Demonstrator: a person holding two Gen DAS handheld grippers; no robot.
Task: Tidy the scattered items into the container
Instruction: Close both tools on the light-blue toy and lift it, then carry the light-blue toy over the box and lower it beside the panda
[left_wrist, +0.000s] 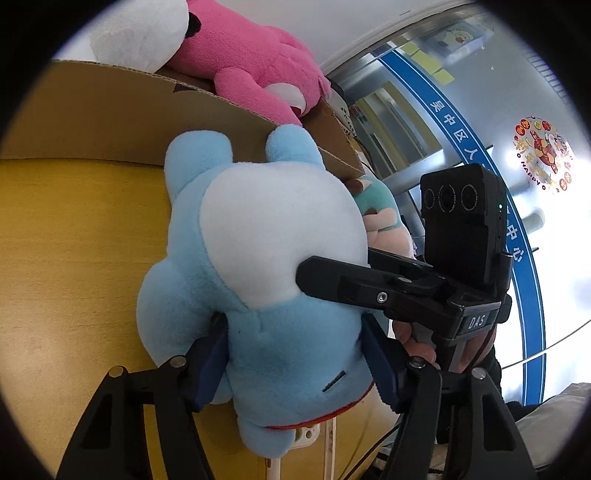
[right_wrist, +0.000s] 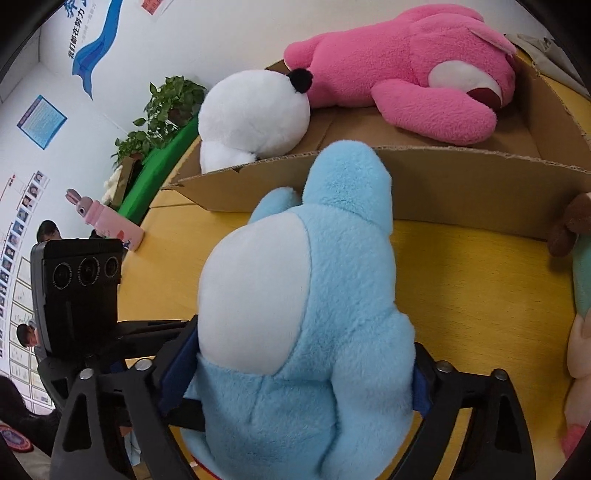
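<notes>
A blue plush toy with a white belly (left_wrist: 266, 258) fills both views; it also shows in the right wrist view (right_wrist: 314, 314). My left gripper (left_wrist: 295, 362) is shut on its lower body. My right gripper (right_wrist: 306, 376) is shut on it from the other side, and its body shows in the left wrist view (left_wrist: 406, 288). The toy's ears reach the near wall of the cardboard box (right_wrist: 461, 184), also in the left wrist view (left_wrist: 129, 118). A pink bear (right_wrist: 406, 66) and a white plush (right_wrist: 255, 118) lie in the box.
The yellow table (right_wrist: 480, 288) carries a teal and peach plush (right_wrist: 583, 295) at the right, also behind the blue toy in the left wrist view (left_wrist: 384, 218). A pink rabbit bottle (right_wrist: 110, 225) lies at the left. A plant (right_wrist: 166, 107) and people stand beyond.
</notes>
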